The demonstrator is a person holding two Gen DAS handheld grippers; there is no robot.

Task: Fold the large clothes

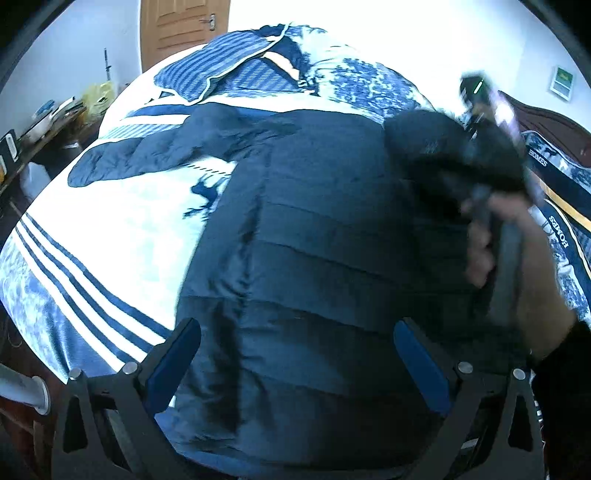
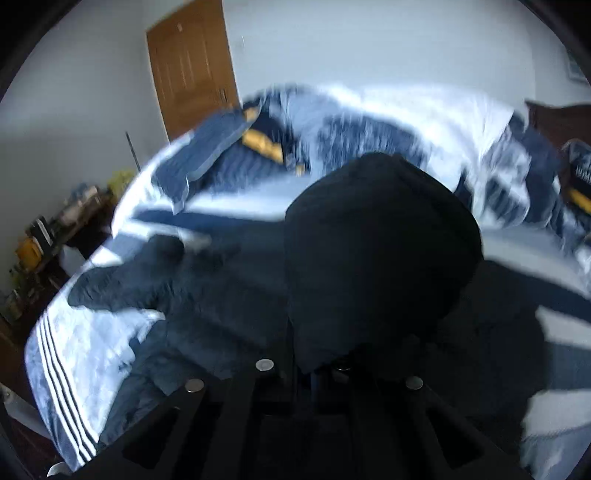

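Note:
A large dark navy quilted jacket (image 1: 332, 258) lies spread on the bed, one sleeve (image 1: 147, 155) stretched to the left. My left gripper (image 1: 295, 365) is open and empty, its blue-padded fingers (image 1: 173, 365) spread above the jacket's lower part. My right gripper shows blurred in the left wrist view (image 1: 491, 147) at the right, held by a hand, lifting the jacket's right sleeve. In the right wrist view the fingers are shut on that dark sleeve (image 2: 380, 251), which hangs over them and hides the tips. The rest of the jacket (image 2: 207, 295) lies below.
The bed has a blue-and-white patterned quilt (image 1: 110, 236) with a striped pillow (image 1: 221, 62) at the far end. A wooden door (image 1: 181, 26) stands behind. A cluttered desk (image 1: 44, 122) is at the left. A dark headboard (image 1: 546, 122) is at the right.

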